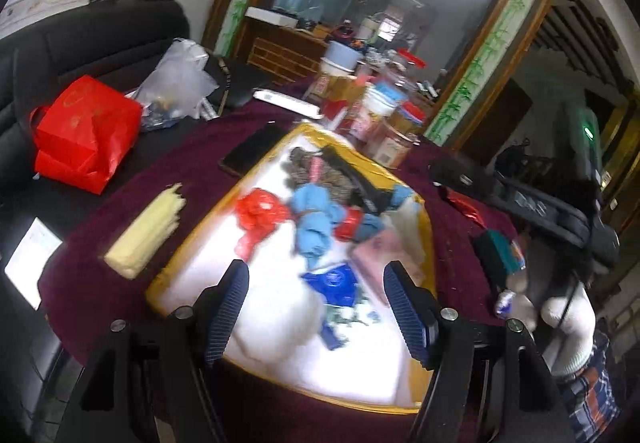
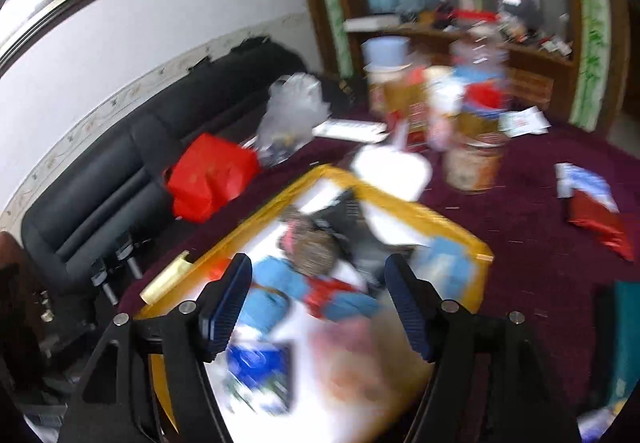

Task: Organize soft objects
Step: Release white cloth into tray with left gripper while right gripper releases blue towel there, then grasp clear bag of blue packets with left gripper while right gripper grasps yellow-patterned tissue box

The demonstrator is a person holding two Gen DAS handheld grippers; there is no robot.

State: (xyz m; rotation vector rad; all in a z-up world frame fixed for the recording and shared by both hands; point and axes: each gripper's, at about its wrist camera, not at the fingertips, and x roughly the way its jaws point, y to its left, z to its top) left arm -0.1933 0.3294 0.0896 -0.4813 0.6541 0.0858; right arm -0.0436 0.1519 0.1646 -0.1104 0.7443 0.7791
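Both the left gripper [image 1: 316, 307] and right gripper [image 2: 318, 303] hang spread apart, holding nothing. Mid-frame, the yellow-rimmed tray [image 1: 428, 239] holds the soft objects: a light-blue cloth [image 1: 314, 221] beside crumpled red plastic [image 1: 258, 213].

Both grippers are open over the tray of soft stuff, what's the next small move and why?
Probably lower the left gripper onto the blue cloth bundle and close on it. Both it and the right gripper hang open and empty above the yellow-rimmed tray, and that bundle lies on top of the pile, straight ahead.
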